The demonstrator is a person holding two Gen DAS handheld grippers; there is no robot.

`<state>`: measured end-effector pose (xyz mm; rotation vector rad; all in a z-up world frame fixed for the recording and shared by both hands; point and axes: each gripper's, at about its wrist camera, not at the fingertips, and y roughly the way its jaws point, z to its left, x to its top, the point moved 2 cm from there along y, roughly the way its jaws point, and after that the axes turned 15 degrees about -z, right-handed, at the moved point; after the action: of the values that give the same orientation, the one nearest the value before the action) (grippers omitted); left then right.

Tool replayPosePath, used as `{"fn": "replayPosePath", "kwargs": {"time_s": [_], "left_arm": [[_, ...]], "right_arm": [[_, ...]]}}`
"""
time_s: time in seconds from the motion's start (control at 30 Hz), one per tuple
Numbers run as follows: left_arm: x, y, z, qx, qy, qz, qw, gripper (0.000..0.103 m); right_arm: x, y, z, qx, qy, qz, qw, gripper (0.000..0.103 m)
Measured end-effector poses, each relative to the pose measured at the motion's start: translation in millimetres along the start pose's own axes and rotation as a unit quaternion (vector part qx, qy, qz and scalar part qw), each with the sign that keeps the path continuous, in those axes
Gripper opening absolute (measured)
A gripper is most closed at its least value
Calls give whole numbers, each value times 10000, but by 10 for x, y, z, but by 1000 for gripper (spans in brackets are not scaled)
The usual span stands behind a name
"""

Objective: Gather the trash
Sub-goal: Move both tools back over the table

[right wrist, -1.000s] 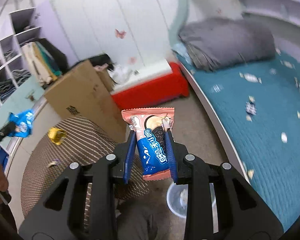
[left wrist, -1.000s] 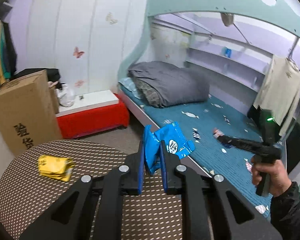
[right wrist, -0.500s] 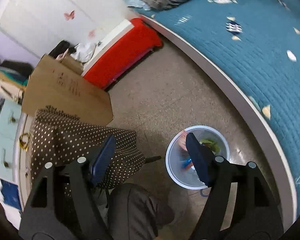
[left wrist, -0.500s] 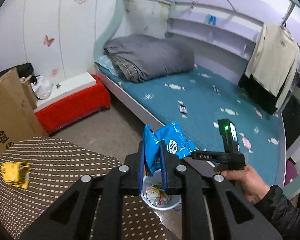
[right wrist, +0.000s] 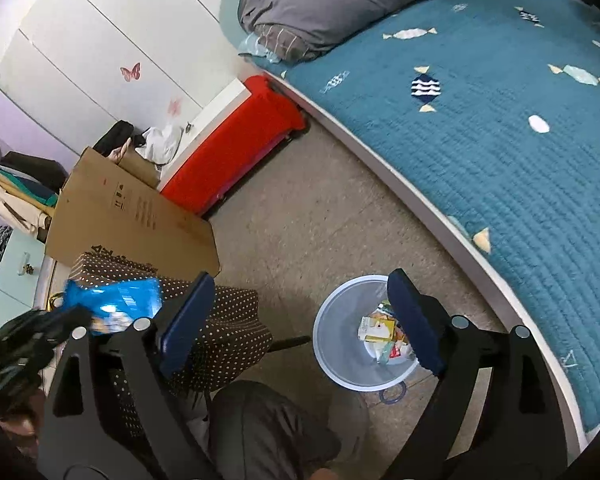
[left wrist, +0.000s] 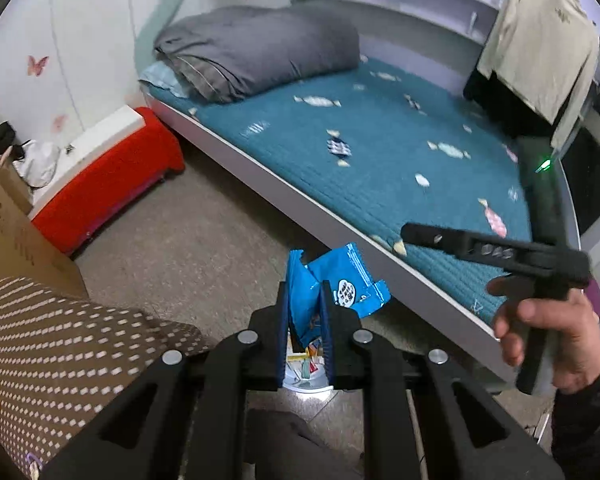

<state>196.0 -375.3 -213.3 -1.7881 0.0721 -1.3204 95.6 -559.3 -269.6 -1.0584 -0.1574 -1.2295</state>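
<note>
Right wrist: jaws wide above trash bin (right wrist: 340,364); left jaws clamp blue wrapper (left wrist: 332,280); bed (right wrist: 520,160) beside.

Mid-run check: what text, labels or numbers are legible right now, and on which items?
None reads cleanly.
Brown cardboard box: dark printed characters, too small and skewed to read.
Blue crinkled snack wrapper in the left gripper: round white logo, print too small.
Packets in the pale round trash bin: print blurred.
Right gripper: no markings visible.

Your right gripper (right wrist: 300,320) now gapes empty above the bin (right wrist: 340,312); your blue wrapper (left wrist: 332,288) now hangs over it.
</note>
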Motion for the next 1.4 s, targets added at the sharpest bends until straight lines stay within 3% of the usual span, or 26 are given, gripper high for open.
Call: {"fn": "replayPosePath", "kwargs": {"time_s": [0.07, 0.13, 0.17, 0.2, 0.4, 0.7, 1.17, 1.4], "left_arm": [[-13, 134, -41, -57, 100, 155, 9998, 18], [-49, 280, -61, 3, 179, 343, 9993, 50], [-58, 316, -35, 79, 141, 381, 9991, 89], [-65, 330, -10, 193, 87, 342, 9992, 97], [-104, 116, 163, 435, -159, 209, 9987, 97], [-27, -640, 308, 703, -247, -455, 9962, 97], [-193, -1633, 573, 873, -547, -1299, 9861, 97], [-395, -2009, 861, 1093, -710, -1515, 9798, 97]], "right_arm": [[22, -50, -15, -7, 14, -50, 10000, 87], [51, -75, -5, -10, 13, -87, 10000, 88], [55, -92, 4, -12, 15, -105, 9999, 88], [56, -105, 16, -4, 5, -116, 9999, 89], [1, -143, 190, 74, -178, -105, 9998, 97], [-58, -186, 543, 83, -392, -171, 9990, 97], [-29, -450, 1466, 511, -1100, -334, 9921, 97], [-112, -580, 2112, 752, -1724, -395, 9814, 97]]}}
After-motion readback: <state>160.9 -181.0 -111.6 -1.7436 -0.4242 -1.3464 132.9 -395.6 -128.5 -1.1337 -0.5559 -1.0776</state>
